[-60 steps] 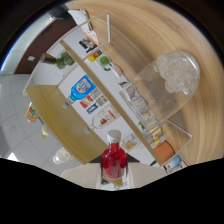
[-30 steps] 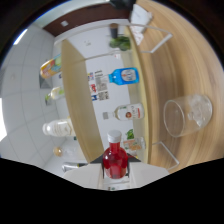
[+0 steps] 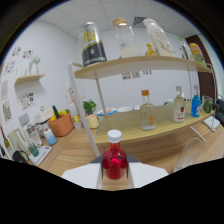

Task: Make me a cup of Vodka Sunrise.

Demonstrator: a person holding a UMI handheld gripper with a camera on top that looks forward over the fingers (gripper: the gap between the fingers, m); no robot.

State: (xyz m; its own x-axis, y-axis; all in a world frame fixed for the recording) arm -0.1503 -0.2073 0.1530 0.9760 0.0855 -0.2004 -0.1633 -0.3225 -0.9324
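A small red bottle (image 3: pixel 114 161) with a white cap stands upright between my fingers, and my gripper (image 3: pixel 115 173) is shut on it. Only the fingers' (image 3: pixel 100 170) tops show beside the bottle. A clear empty glass (image 3: pixel 192 153) stands on the wooden table (image 3: pixel 80 150) to the right, just ahead of the fingers. Beyond them, a clear bottle with an orange cap (image 3: pixel 146 112) stands on the lower shelf (image 3: pixel 165 127).
A white-labelled bottle (image 3: pixel 179 107) and a blue bottle (image 3: pixel 196 106) stand further right on the lower shelf. The upper shelf (image 3: pixel 140 62) carries a black and yellow can (image 3: pixel 93 45) and tall bottles (image 3: pixel 157 36). An orange pot (image 3: pixel 62 125) and small jars (image 3: pixel 35 145) sit left.
The view has swung from lying on its side to upright, so the shelves now run level. The red bottle has stayed fixed between my fingers throughout.
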